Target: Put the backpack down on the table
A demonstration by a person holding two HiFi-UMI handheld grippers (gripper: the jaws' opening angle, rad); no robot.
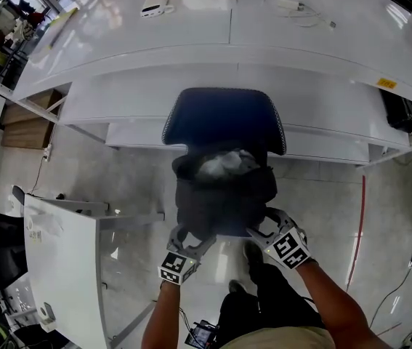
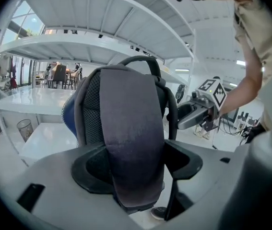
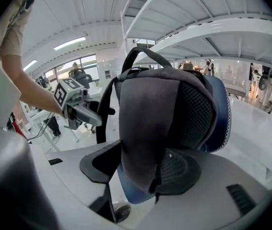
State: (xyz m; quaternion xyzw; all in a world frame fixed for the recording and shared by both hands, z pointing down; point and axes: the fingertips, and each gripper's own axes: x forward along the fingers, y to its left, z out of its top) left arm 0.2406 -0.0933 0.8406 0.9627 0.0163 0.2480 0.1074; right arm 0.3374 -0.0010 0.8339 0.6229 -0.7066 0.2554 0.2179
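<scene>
Left gripper point(image 2: 135, 153) stands with its jaws wide apart, and we see a grey shoulder strap point(image 2: 131, 119) of the backpack point(image 1: 224, 191) lying between them, unsqueezed. Our right gripper point(image 3: 143, 152) is likewise spread, with the other strap point(image 3: 143, 123) running through its gap. We find the dark backpack upright just before a blue mesh chair point(image 1: 224, 115), on the near side of the white table point(image 1: 300, 42).
</scene>
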